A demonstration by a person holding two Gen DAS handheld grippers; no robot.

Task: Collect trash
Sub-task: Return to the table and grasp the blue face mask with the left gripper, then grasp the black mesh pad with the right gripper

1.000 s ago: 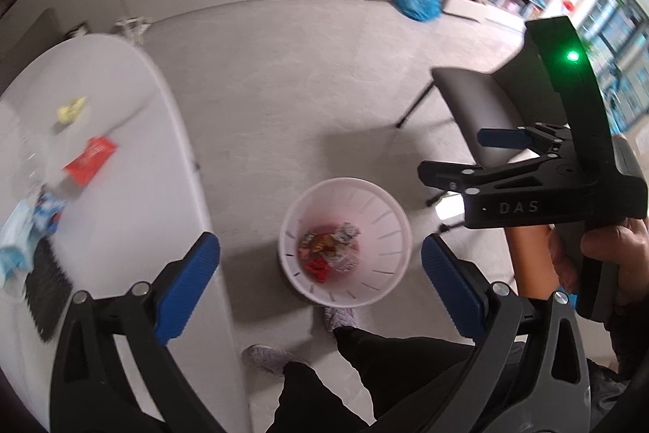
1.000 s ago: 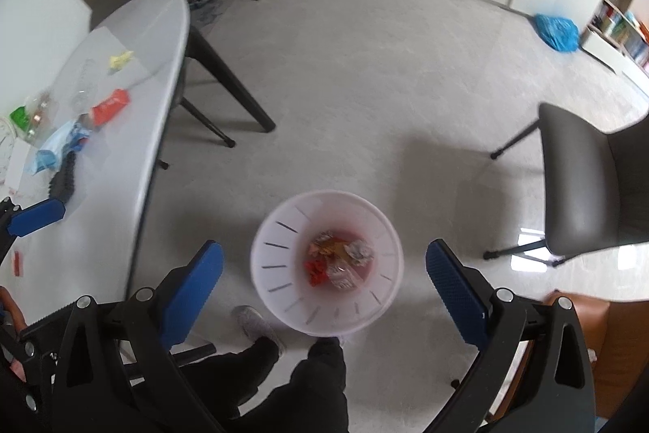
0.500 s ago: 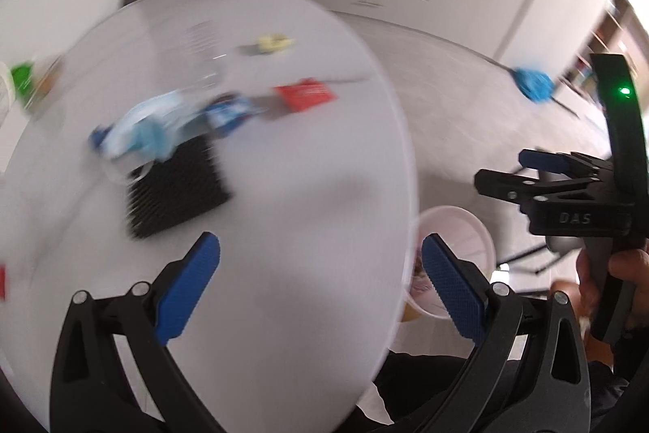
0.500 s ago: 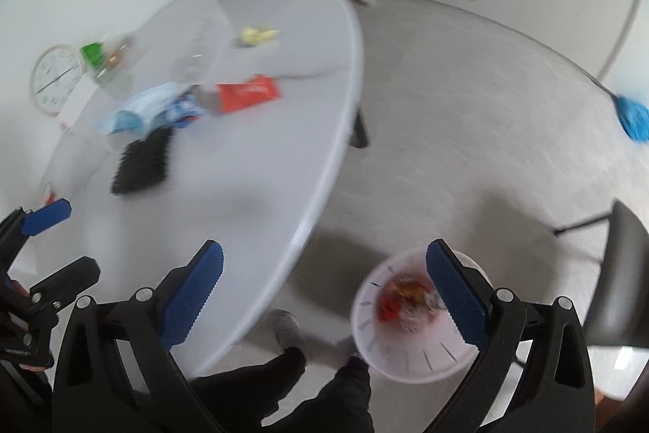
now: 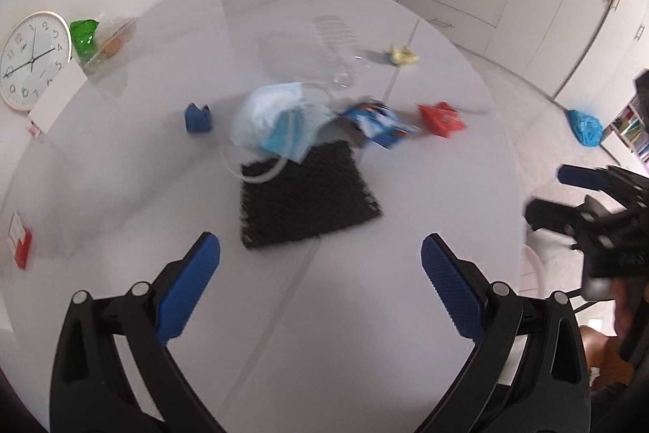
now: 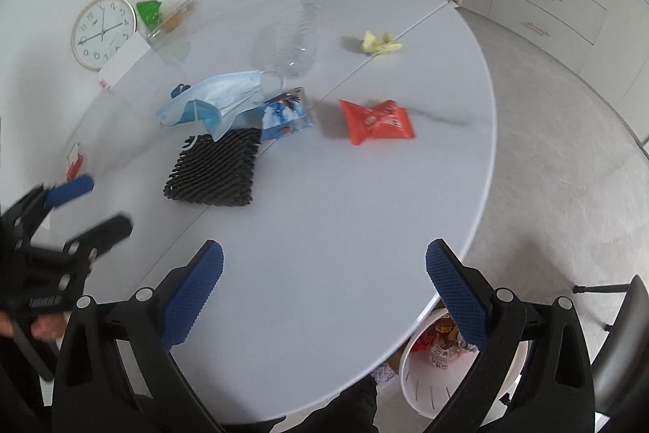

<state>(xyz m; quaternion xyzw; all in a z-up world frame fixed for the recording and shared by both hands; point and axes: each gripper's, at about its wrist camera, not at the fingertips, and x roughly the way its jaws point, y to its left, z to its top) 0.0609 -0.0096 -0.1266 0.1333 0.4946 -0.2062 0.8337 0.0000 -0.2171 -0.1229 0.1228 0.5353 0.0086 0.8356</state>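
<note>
Trash (image 6: 378, 120) scattered across white table (image 6: 365, 210)

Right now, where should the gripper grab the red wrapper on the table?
Grab the red wrapper by its puffy middle, coming straight down from above with the open right gripper. It lies flat on the white table, so there is no edge to slip under. Its short sides sit clear of the blue snack packet, leaving room for both fingers.
</note>
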